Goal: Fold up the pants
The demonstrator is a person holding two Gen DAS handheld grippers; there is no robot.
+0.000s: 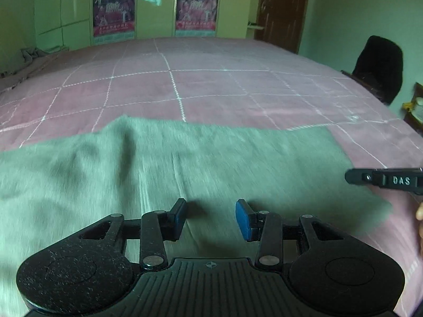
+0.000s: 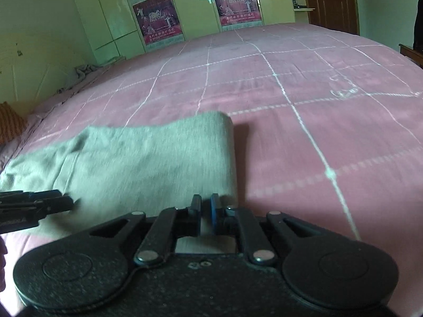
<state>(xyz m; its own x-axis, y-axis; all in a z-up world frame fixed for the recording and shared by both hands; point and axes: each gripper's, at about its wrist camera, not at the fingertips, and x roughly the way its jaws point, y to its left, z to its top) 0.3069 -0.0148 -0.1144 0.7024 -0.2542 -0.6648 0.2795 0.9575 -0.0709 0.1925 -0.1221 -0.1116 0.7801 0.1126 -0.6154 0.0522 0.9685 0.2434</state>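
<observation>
Grey-green pants (image 1: 164, 163) lie spread across the near part of a pink bed (image 1: 211, 84). My left gripper (image 1: 211, 218) is open, its blue pads wide apart just above the pants' middle, holding nothing. My right gripper (image 2: 205, 206) has its jaws nearly closed with a narrow gap, at the near right edge of the pants (image 2: 137, 163); no cloth shows between the pads. The right gripper's side shows at the right edge of the left wrist view (image 1: 383, 181). The left gripper shows at the left edge of the right wrist view (image 2: 31, 206).
The pink bedspread (image 2: 317, 105) with white grid lines stretches far and right. Wardrobes with posters (image 1: 156, 8) stand beyond the bed. A dark chair (image 1: 378, 66) and a brown door (image 1: 283, 8) are at the right. A crumpled cloth (image 2: 84, 71) lies at the far left.
</observation>
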